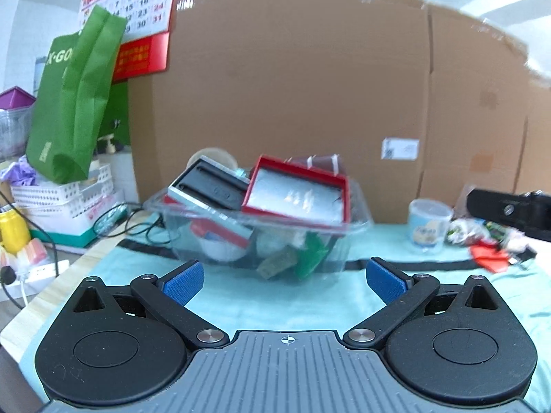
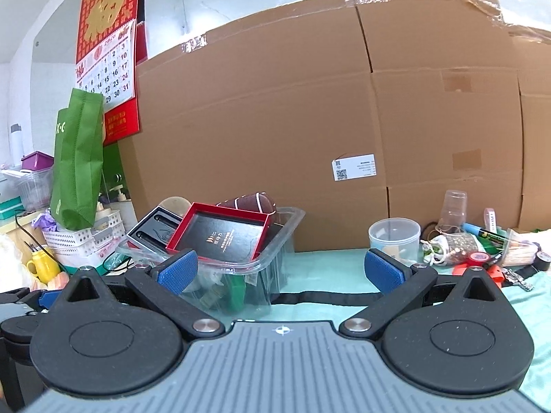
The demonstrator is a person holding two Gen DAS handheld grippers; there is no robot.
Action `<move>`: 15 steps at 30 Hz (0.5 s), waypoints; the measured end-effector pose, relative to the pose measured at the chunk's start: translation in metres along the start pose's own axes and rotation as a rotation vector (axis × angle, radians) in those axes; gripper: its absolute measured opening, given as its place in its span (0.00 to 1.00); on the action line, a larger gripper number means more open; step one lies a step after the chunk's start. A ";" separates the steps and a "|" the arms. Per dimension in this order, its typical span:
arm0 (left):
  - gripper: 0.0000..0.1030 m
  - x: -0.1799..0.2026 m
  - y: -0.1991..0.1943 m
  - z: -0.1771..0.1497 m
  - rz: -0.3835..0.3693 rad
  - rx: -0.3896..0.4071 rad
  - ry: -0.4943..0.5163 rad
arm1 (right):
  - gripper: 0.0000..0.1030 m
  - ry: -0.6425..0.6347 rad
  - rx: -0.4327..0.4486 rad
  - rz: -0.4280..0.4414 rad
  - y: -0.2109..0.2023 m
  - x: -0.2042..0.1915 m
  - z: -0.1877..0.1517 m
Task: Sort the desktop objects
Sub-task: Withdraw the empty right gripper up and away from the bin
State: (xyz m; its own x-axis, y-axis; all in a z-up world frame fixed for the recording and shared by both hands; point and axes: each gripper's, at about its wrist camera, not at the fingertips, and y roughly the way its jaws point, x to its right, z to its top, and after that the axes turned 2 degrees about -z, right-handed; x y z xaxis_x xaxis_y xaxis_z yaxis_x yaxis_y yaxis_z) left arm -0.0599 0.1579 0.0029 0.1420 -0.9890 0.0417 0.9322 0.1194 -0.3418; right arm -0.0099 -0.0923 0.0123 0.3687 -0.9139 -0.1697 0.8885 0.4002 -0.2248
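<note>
While green bag (image 1: 74, 103) reads "X·GO" left of clear bin (image 1: 261, 220), L gripper (image 1: 284, 280) & R gripper (image 2: 280, 270) hover level before bin, fingers spread, empty.

Left tongs (image 1: 285, 280) with 2 blue-padded fingers spread wide apart, holding nothing, above a pale teal cloth (image 1: 282, 306) on the counter. Just ahead sits a clear plastic bin (image 1: 193, 237), blurred, heaped with a red-edged shallow box (image 1: 298, 192) and a black tray with silver rim (image 1: 208, 186). Behind stands a tall brown cardboard wall (image 1: 310, 86). A small clear lidded tub (image 1: 428, 225) sits right; a green fabric bag (image 1: 77, 103) left.
</note>
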 end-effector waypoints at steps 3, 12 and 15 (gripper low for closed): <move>1.00 0.003 -0.010 0.001 -0.041 0.017 -0.024 | 1.00 -0.009 0.021 -0.006 -0.011 0.000 0.001; 1.00 0.009 -0.035 0.004 -0.047 0.129 0.003 | 1.00 -0.001 0.062 -0.006 -0.026 0.005 0.008; 1.00 0.005 -0.033 0.006 -0.056 0.106 -0.003 | 1.00 -0.002 0.056 -0.002 -0.025 0.004 0.007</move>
State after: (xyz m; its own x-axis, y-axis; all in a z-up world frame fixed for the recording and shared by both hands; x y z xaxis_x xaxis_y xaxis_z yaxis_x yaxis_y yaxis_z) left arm -0.0882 0.1491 0.0196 0.0897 -0.9941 0.0611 0.9685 0.0728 -0.2380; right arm -0.0287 -0.1061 0.0236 0.3675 -0.9148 -0.1676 0.9030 0.3941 -0.1711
